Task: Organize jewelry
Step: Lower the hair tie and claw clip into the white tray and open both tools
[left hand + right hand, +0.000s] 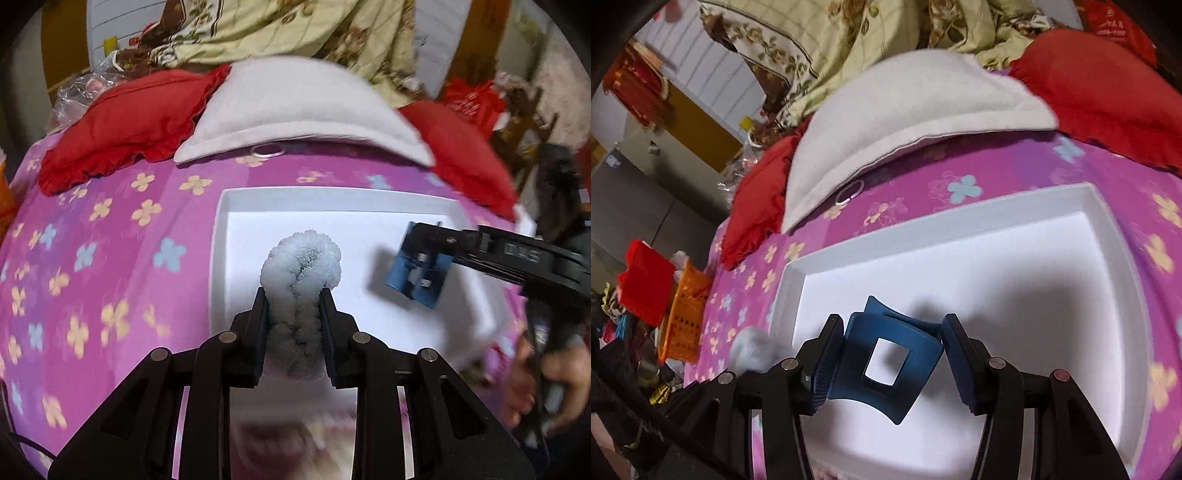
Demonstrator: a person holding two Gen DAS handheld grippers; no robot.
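My left gripper [293,295] is shut on a fluffy pale blue-grey scrunchie [301,258], which bulges out past the fingertips. It hangs over the left part of a shallow white tray [332,194] lying on the bed. In the right wrist view my right gripper [892,321] is shut on a dark blue hair claw clip [886,365] with a square cut-out, held above the tray [923,236]. The left wrist view shows that clip [419,264] in the right gripper [424,266] over the tray's right side. The scrunchie [750,349] shows blurred at the left of the right wrist view.
The tray rests on a pink flowered bedsheet [110,258]. Behind it lie a white pillow [295,103], red cushions [122,122] and a floral quilt [277,26]. A thin white hair ring [267,150] peeks from under the pillow. An orange basket [685,321] stands beside the bed.
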